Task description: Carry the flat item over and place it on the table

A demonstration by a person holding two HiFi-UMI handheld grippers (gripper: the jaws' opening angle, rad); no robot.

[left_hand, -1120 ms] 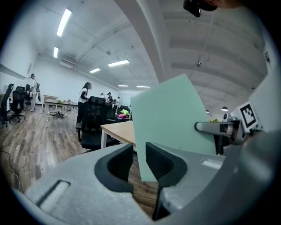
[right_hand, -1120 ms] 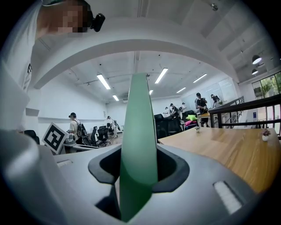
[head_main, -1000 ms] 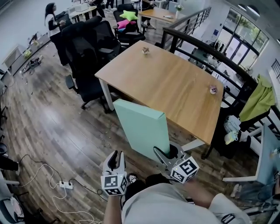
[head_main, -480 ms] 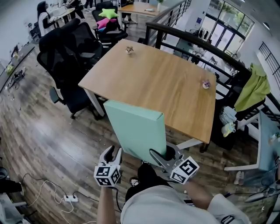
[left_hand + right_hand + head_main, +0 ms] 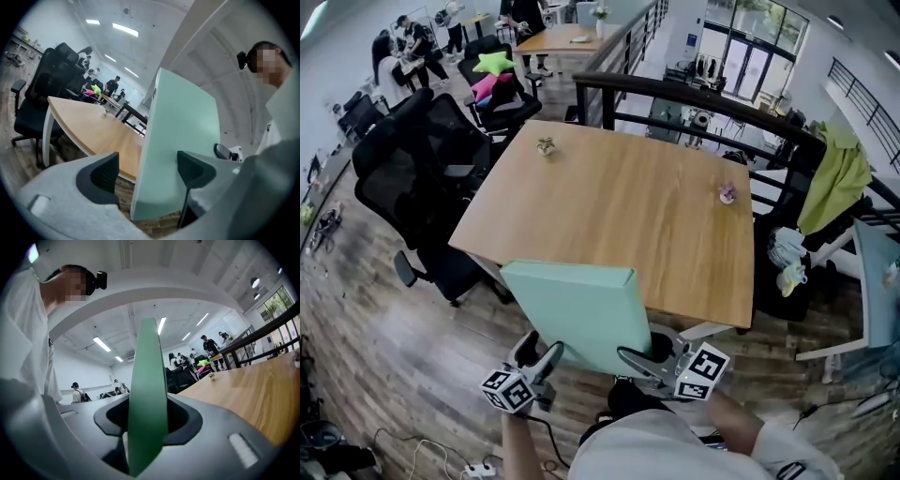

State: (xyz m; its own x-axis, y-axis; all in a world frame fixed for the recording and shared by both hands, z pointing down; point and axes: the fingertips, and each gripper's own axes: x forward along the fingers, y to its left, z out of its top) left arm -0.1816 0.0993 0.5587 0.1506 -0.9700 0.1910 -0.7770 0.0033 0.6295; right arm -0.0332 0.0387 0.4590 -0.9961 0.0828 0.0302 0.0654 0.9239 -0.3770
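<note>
Clamping board (image 5: pixel 577 314): right gripper (image 5: pixel 147 420); left gripper (image 5: pixel 150 172) just opened astride it, per own view.

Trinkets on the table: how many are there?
2. One trinket sits near the table's far left corner, a second trinket near its right edge. The board may hide more at the near edge.

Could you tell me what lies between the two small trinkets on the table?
Only bare tabletop, as the head view shows.
</note>
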